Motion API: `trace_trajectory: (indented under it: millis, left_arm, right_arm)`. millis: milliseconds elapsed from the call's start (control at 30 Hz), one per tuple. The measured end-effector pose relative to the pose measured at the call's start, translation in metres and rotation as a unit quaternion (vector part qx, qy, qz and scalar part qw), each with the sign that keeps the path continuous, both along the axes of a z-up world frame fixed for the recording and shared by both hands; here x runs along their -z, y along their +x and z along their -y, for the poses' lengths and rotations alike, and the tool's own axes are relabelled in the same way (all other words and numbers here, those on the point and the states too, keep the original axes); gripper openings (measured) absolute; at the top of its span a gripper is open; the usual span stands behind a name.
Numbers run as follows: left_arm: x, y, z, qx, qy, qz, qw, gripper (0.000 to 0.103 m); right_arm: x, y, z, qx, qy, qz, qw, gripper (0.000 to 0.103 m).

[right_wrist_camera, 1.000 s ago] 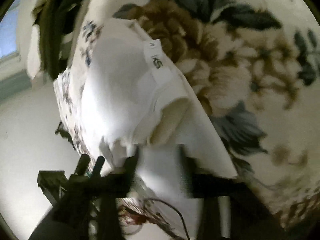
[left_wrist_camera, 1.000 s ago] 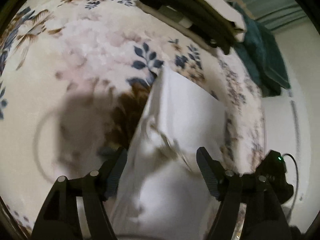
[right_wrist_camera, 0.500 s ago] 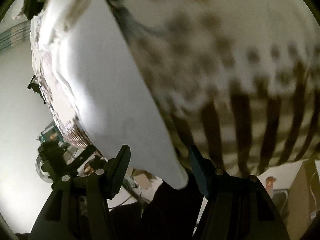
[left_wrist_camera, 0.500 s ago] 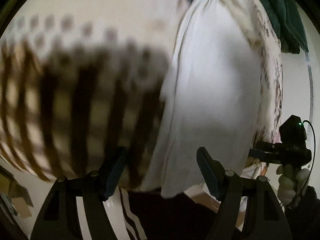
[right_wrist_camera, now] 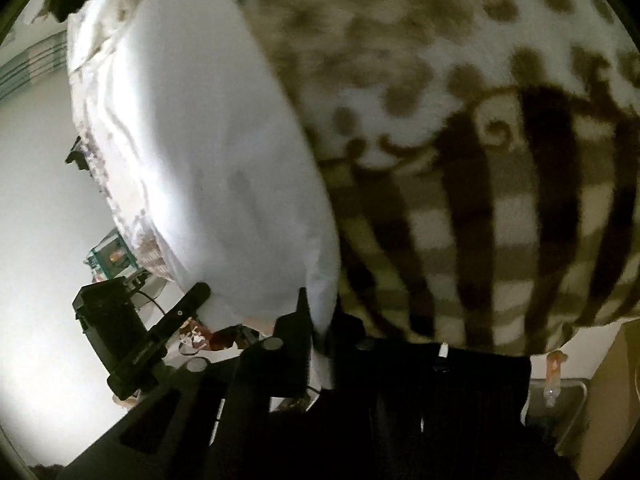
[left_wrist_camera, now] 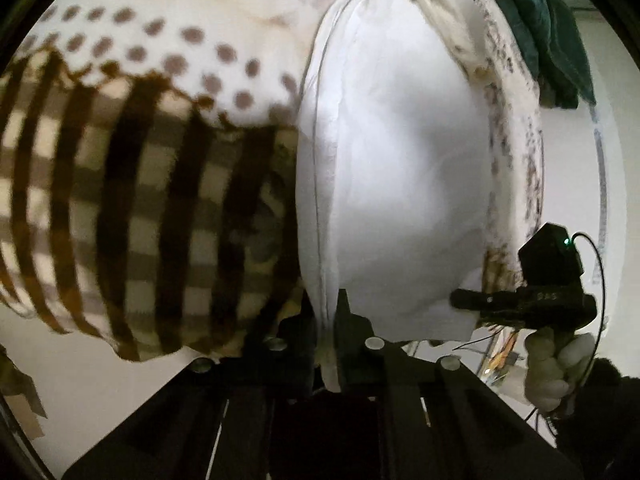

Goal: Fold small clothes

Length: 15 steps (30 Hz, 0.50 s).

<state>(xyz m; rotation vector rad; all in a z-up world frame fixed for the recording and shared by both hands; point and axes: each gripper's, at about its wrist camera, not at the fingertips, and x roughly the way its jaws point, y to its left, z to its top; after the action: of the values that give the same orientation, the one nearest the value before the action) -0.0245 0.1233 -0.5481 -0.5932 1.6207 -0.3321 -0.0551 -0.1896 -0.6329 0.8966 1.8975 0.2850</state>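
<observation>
Left wrist view shows the left gripper (left_wrist_camera: 332,316) with its jaws clamped on the near left corner of the white garment (left_wrist_camera: 400,168), the seamed side edge running straight away from the pinch toward the far end of the bed. Right wrist view shows the right gripper (right_wrist_camera: 320,320) with its jaws likewise closed on the garment (right_wrist_camera: 208,152), here at the near right corner, so the cloth stretches off to the left of that pinch. Seen from the left wrist, the other gripper sits low at the right with a gloved hand (left_wrist_camera: 556,368) around its handle, at the opposite end of the same near hem. The garment lies flat on a fleece blanket (left_wrist_camera: 132,200) with brown stripes and dots, its long axis pointing away from both pairs of jaws, and the near hem reaches the bed's edge or slightly past it. Both hands look equally close to their corners, one on each side, so neither leads. Judging from this, the coming fold turns on carrying the held near hem along that long axis toward the far end, keeping the two pinches level so the hem stays square to the side edges. A dark teal cloth (left_wrist_camera: 552,48) lies beyond the garment at the far right, well apart from the grip points
</observation>
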Motion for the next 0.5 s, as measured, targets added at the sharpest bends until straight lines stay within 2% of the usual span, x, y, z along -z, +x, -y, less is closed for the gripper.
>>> trace_trajectory:
  millis: [167, 267, 400, 500]
  left_arm:
    - [-0.041, 0.016, -0.007, -0.031, -0.038, 0.028, 0.9984, 0.004]
    - [-0.071, 0.047, -0.004, -0.053, -0.063, 0.061, 0.9948, 0.004]
    - [-0.099, 0.113, -0.003, -0.080, -0.091, 0.115, 0.9859, 0.004]
    - [-0.102, 0.160, 0.004, -0.084, -0.096, 0.149, 0.9805, 0.004]
  right_arm:
    - [-0.024, 0.006, -0.007, 0.029, 0.035, 0.013, 0.999, 0.005]
    - [-0.048, 0.026, 0.004, 0.064, 0.060, 0.028, 0.996, 0.005]
    - [-0.080, 0.078, 0.010, 0.113, 0.079, 0.068, 0.988, 0.005]
    - [-0.096, 0.134, 0.016, 0.138, 0.076, 0.110, 0.981, 0.005]
